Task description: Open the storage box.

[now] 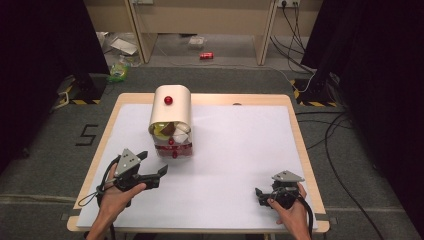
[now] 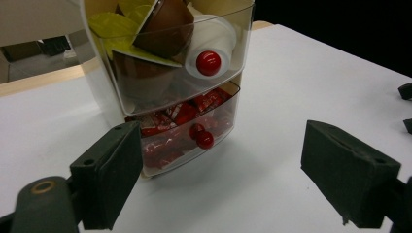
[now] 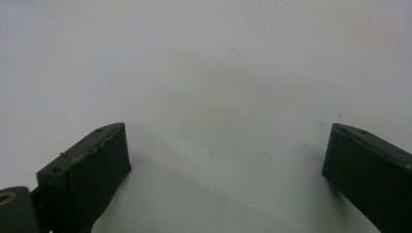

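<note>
A small drawer unit with a cream curved top and a red knob stands on the white sheet, left of the middle. Its clear upper drawer holds brown, yellow-green and white capsules. The clear lower drawer holds red wrapped sweets. Each drawer front bears a red knob. My left gripper is open just in front of the unit, pointing at the lower drawer, with nothing between its jaws. Near the front right of the sheet my right gripper is open over bare white surface.
The white sheet covers most of the wooden table. On the floor beyond lie a red can, cables and litter. Dark curtains hang at both sides.
</note>
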The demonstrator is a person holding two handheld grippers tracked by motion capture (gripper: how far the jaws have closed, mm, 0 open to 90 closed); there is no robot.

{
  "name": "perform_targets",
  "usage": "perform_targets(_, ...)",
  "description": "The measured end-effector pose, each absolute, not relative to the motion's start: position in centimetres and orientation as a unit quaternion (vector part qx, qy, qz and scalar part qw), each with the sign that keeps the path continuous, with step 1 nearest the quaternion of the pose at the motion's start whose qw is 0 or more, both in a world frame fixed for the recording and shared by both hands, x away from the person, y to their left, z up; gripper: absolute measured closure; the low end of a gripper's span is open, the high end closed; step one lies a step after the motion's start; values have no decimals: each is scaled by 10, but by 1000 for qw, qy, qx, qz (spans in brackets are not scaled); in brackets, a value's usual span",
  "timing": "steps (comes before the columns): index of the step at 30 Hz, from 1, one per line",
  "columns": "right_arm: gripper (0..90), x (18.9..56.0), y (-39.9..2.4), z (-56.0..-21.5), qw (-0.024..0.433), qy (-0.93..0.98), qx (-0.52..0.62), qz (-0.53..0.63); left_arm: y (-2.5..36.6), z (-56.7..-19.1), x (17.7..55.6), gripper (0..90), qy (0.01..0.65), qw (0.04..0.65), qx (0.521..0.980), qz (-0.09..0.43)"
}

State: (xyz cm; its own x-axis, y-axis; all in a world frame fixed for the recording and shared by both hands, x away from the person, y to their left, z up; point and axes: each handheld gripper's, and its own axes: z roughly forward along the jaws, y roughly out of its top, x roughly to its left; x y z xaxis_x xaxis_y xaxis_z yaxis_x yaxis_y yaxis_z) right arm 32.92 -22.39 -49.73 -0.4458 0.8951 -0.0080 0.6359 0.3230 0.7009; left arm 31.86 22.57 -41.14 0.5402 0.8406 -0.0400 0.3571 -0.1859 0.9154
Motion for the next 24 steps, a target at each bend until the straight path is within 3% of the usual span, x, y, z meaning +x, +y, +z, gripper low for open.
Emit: perform_targets(24, 32, 329, -224, -497, 202, 787, 486, 320, 207, -381, 342, 152, 376, 499, 730, 278)
